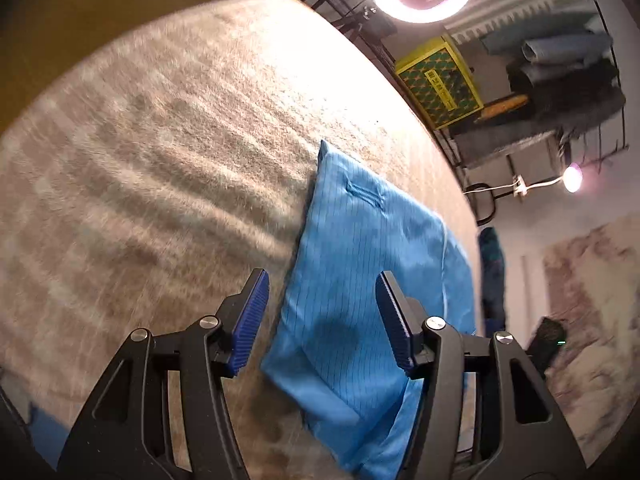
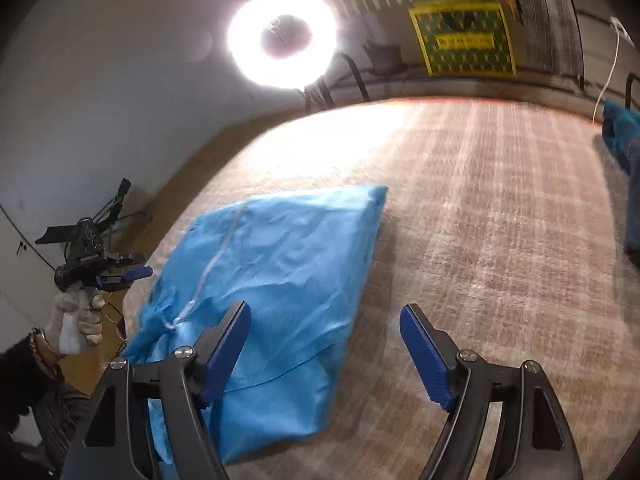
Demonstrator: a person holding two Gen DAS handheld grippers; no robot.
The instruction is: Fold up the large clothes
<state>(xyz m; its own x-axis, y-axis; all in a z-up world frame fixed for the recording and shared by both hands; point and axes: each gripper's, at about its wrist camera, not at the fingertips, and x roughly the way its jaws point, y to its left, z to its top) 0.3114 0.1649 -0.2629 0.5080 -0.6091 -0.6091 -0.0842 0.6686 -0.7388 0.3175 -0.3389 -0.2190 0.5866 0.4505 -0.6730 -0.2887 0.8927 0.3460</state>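
A blue pinstriped garment (image 1: 360, 264) lies folded into a flat rectangle on a beige patterned cloth surface (image 1: 160, 140). My left gripper (image 1: 322, 320) hovers above its near part, open, with nothing between the blue pads. In the right wrist view the same garment (image 2: 280, 264) lies left of centre, a white cord along its left side. My right gripper (image 2: 324, 344) stands open wide above the garment's near right edge, holding nothing. The left gripper (image 2: 132, 272) also shows at the far left there, held in a gloved hand (image 2: 76, 320) off the table's edge.
A lit ring light (image 2: 282, 38) stands behind the table's far edge, with a yellow patterned box (image 2: 464, 40) by the wall. Another blue cloth (image 2: 624, 140) hangs at the right edge. Rolled fabrics on a rack (image 1: 560, 60) stand beyond the table.
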